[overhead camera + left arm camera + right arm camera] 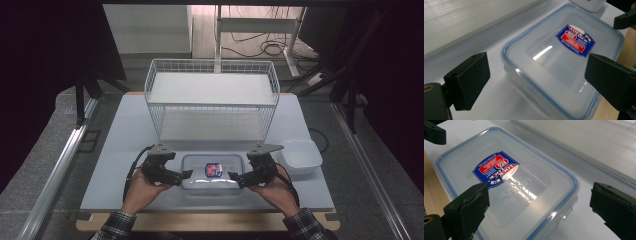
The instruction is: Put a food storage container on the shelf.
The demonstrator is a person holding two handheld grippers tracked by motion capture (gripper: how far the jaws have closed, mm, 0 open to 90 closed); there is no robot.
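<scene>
Pale grey bench (120, 150), wire basket (211, 100) at its far edge: a lidded clear container (212, 171) sits by the near edge, left gripper (184, 175) and right gripper (235, 177) flanking its ends, jaws apart, clamping nothing.

A clear rectangular container (212, 171), blue-sealed lid shut, red-and-blue label on top, lies flat on the table.

A blue and red sticker (495, 169) in the middle of the clear container lid (506, 185) reads "LOCK & LOCK". The same name is embossed in the lid just beside the sticker. The sticker's smaller print is too fine to read.
</scene>
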